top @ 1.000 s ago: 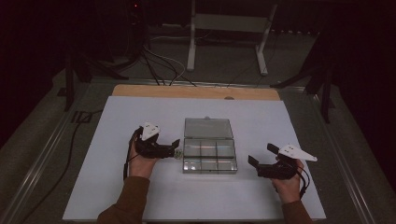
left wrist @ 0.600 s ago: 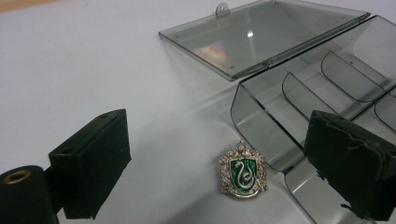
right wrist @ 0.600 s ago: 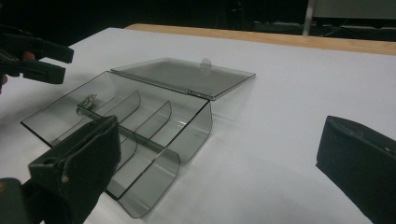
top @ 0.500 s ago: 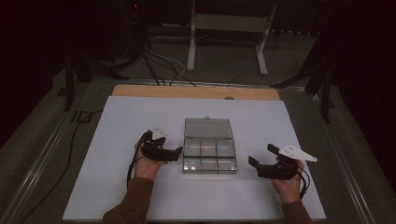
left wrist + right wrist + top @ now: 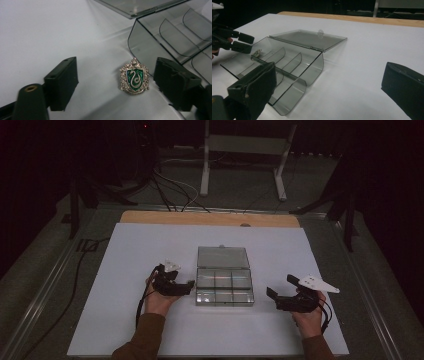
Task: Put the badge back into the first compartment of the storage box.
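A small silver badge (image 5: 134, 80) with a green shield and a snake lies flat on the white table, just beside the left wall of a clear compartment box (image 5: 145, 47). My left gripper (image 5: 116, 82) straddles the badge. Its jaws have just been closing, and the pads stand clear of the badge on both sides. From above, the left gripper (image 5: 186, 286) is low at the box's (image 5: 224, 282) left edge. My right gripper (image 5: 272, 296) rests open to the right of the box, with nothing between its jaws. In the right gripper view the badge (image 5: 257, 52) shows through the box wall (image 5: 312, 67).
The box's lid (image 5: 222, 256) lies open and flat behind it. The white mat (image 5: 125, 250) covers the table, with a wooden strip (image 5: 210, 218) along the far edge. Cables and stand legs sit on the floor beyond.
My left gripper has sunk toward the table beside the box and its jaws have narrowed. The right gripper has stayed where it was.
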